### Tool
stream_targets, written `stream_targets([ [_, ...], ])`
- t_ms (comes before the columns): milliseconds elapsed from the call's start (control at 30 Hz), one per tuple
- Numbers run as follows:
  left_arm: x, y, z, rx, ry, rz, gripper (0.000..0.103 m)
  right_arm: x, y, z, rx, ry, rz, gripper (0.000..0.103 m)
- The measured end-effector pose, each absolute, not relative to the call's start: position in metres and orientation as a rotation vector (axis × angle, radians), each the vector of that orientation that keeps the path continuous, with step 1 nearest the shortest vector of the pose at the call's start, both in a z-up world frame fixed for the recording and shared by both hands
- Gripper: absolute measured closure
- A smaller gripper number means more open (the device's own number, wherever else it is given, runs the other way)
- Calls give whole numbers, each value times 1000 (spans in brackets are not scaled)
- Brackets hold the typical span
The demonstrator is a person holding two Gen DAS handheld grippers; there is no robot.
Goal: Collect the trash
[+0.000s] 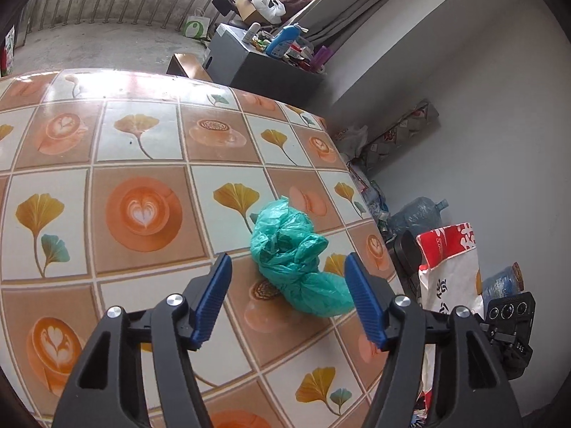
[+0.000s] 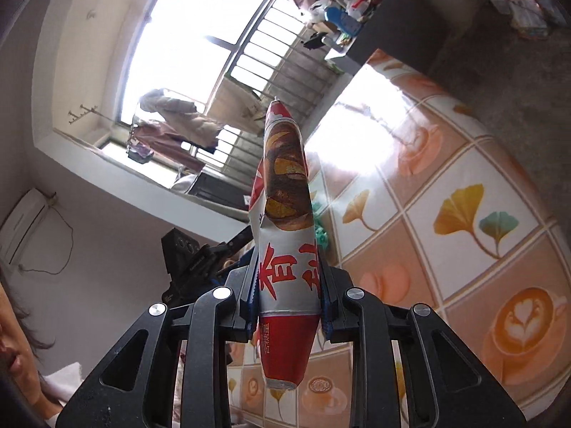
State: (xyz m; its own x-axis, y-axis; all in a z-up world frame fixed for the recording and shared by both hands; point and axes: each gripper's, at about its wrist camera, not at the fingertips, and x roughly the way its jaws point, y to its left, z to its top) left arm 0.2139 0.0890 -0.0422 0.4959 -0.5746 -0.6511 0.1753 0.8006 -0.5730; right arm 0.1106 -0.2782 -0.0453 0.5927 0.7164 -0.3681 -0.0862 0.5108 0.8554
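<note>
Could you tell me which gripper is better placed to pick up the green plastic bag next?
Left: the left gripper is open, just short of the green plastic bag, while the right gripper already clamps a snack wrapper.

Green bag down, snack wrapper up

A crumpled teal-green plastic bag (image 1: 292,256) lies bunched on my tabletop (image 1: 142,149) near its right edge, one rounded end toward me. A red, white and silver snack wrapper (image 2: 287,249) with red characters and a brown food picture stands upright, pinched at its lower half
</note>
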Motion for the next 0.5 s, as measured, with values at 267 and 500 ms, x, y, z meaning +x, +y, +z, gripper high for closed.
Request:
stream_targets([
  [267, 248, 41, -65, -454, 1064, -394, 31, 111, -283, -83, 988, 809, 431, 78],
  [500, 242, 12, -75, -269, 1018, -347, 41, 104, -300, -85, 1011, 803, 408, 78],
])
